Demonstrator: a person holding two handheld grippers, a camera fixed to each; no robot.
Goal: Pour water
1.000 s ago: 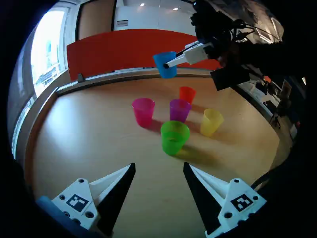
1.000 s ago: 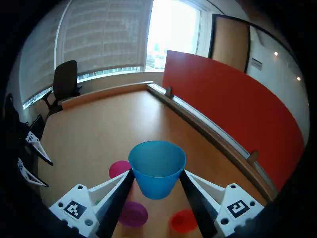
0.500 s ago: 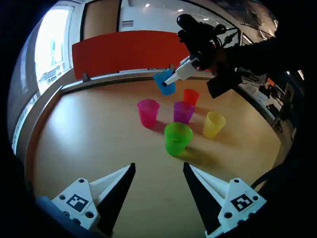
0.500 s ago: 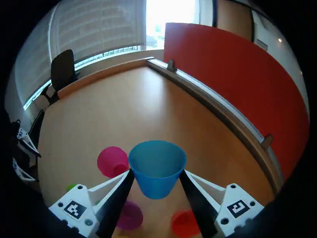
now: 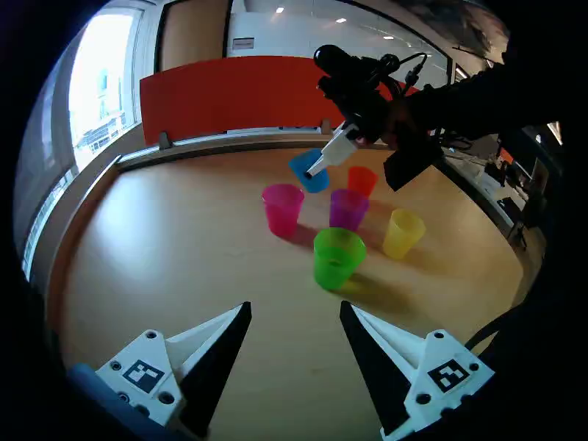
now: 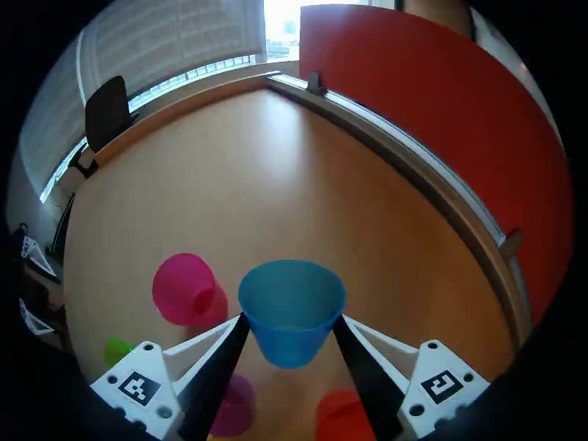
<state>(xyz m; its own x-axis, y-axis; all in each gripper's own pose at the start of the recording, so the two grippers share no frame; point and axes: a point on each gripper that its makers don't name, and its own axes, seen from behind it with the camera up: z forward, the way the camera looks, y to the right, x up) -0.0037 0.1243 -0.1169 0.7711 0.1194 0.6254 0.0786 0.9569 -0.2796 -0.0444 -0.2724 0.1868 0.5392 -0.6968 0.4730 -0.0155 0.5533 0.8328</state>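
Low in the left gripper view, the left gripper [image 5: 294, 307] hangs over the wooden desk [image 5: 162, 242], its fingers spread wide with nothing between them. Just past it, at the centre of the frame, a green cup [image 5: 338, 257] stands nearest. Behind it are a pink cup [image 5: 282, 208] and a purple cup [image 5: 347, 208], with a yellow cup [image 5: 403, 233] off to the right and an orange cup [image 5: 361, 179] further back. Above the back of this cluster a dark sleeve [image 5: 470, 103] reaches in from the upper right. It carries the right gripper [image 6: 292, 317], whose fingers pinch a blue cup [image 6: 292, 338] by its two sides. The cup is off the desk and tipped. At the far edge of the desk stands a red partition [image 5: 235, 92].
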